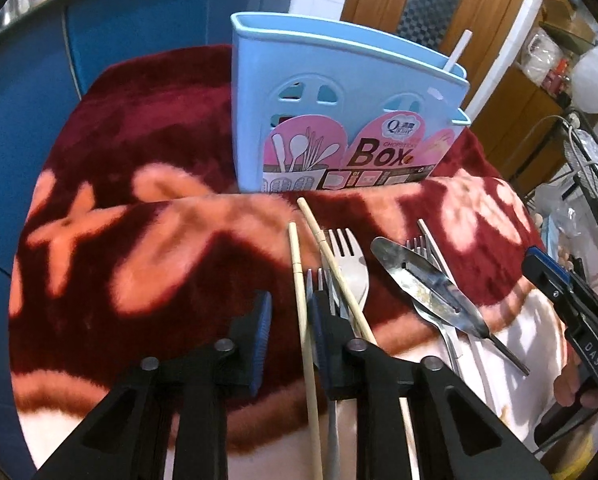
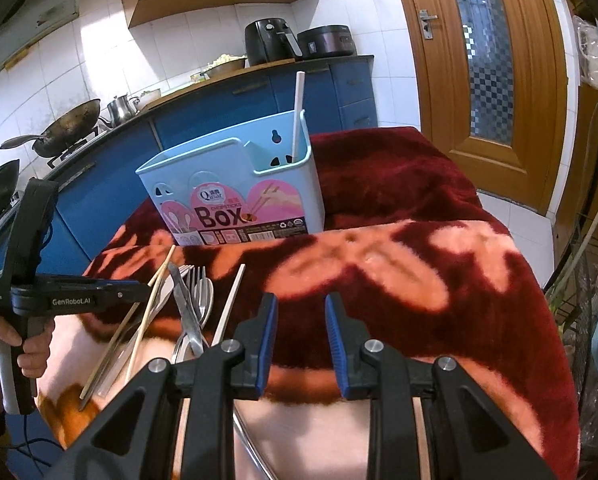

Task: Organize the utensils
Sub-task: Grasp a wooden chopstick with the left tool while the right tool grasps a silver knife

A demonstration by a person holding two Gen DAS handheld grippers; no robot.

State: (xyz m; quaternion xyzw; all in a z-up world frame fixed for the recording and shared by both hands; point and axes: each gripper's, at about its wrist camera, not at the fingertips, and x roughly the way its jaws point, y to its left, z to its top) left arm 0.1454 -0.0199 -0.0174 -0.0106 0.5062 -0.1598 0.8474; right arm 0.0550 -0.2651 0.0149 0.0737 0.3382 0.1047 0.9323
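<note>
Left gripper (image 1: 289, 330) sits low centre of the left wrist view, nosed down over the utensil pile; fingers apart with a narrow gap, nothing clamped; a wooden chopstick (image 1: 299, 280) lies in that gap on the blanket (image 1: 139, 200), pads not pressing it as far as I can tell. Right finger rests over the fork (image 1: 345, 258) and a 2nd chopstick (image 1: 331, 256) that crosses it.

Right gripper (image 2: 301, 322) low centre of the right wrist view, fingers apart, empty, hovering over bare blanket right of the pile; idle for now.

Pile: 2 wooden chopsticks, forks, a slotted steel server (image 1: 419, 280) centre-right of the left view; a pale chopstick (image 2: 229, 304) lies alone at the pile's right edge in the right view. Blue chopstick box (image 1: 339, 100) stands upper centre, beyond the pile; 1 white stick (image 2: 299, 116) already stands in its right compartment.

Likely step: pick the single chopstick with the left. Advice: centre the pads on that 1 stick only, clear of the fork tines and the crossing stick; press down into the plush slightly so the pads get under the round shaft; close fully, check it doesn't roll out; lift straight before swinging up to the box; tip it upright, drop it in the compartment with the white stick.

Risk: dragging the crossing chopstick or fork along.
</note>
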